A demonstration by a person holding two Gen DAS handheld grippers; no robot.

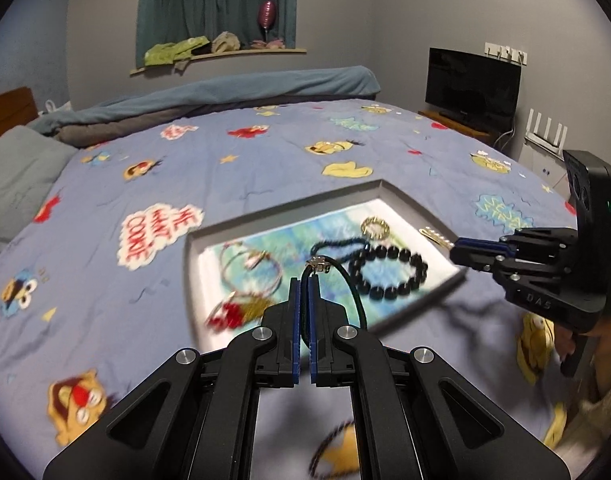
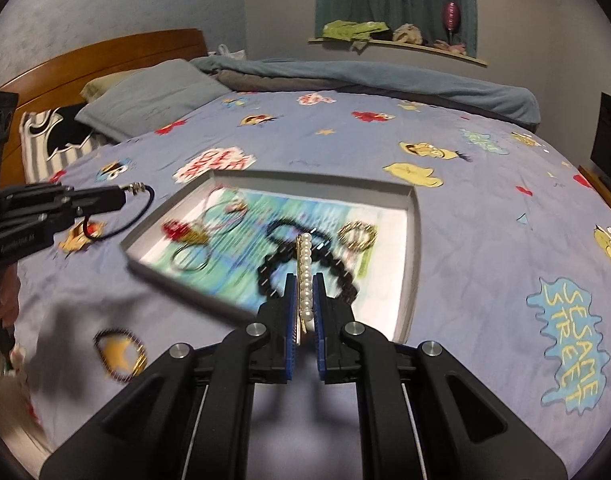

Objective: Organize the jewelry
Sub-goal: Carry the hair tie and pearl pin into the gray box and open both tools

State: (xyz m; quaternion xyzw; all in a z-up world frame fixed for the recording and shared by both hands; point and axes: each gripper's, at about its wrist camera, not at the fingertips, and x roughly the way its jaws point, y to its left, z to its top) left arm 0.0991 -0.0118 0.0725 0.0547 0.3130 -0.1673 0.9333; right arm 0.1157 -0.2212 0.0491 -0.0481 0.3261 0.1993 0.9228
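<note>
Currently, 2 hand-held grippers are seen above a bed covered by a cartoon-print bedspread [image 1: 265, 168]. The left gripper [image 1: 304, 284] is clamped on a dark cord bracelet [image 1: 355, 294], whose metal clasp shows just past the fingertips while the cord loops down toward 5 o'clock in the left wrist view. The right gripper [image 2: 304, 280] is clamped on a pearl hair clip [image 2: 304, 268], which is held lengthwise between the blue pads and points to 12 o'clock in the right wrist view.

A shallow grey tray [image 1: 409, 200] with a blue-green printed lining is laid on the bedspread beneath both grippers. Inside it, a black bead bracelet [image 1: 389, 272] is seen near the tray's 4 o'clock area, with a gold ring bracelet [image 1: 375, 227] at about 1 o'clock and thin wire bangles [image 1: 249, 268] toward 9 o'clock; those are blurred. A red and gold piece [image 1: 235, 312] is seen at 7 o'clock, too smeared to identify.
</note>
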